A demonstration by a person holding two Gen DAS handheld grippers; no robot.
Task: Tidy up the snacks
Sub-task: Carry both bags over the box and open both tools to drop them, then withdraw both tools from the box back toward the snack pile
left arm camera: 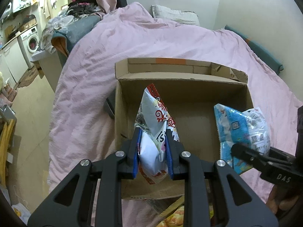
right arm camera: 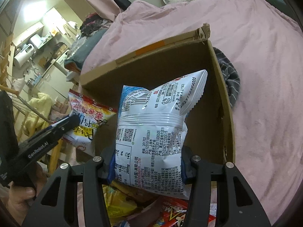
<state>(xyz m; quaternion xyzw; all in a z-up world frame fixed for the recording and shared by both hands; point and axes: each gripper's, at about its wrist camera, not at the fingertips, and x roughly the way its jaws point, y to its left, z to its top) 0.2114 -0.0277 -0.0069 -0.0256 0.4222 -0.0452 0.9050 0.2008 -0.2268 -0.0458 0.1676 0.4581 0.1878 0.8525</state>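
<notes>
While the left gripper (left arm camera: 153,141) pinches a white-and-red snack bag (left arm camera: 156,124) by a thin fold over the cardboard box (left arm camera: 181,87) on the pink bedcover (left arm camera: 132,37), it could slip out askew; the right gripper (right arm camera: 147,162) squeezes a puffy blue-and-white bag (right arm camera: 151,132), which may hit the far wall.

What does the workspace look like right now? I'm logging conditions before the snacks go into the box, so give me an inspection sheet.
Surface: pink bedspread, wrinkled.
Job's things: open cardboard box on the bed, nothing seen inside; white-and-red snack bag; blue-and-white snack bag; more snack packets in front of the box.
Clutter: striped dark cloth beside the box.
Grippers: left gripper shut on the white-and-red snack bag; right gripper shut on the blue-and-white snack bag; both over the box.
Cables: nothing seen.
Surroundings: washing machine, clothes pile.
</notes>
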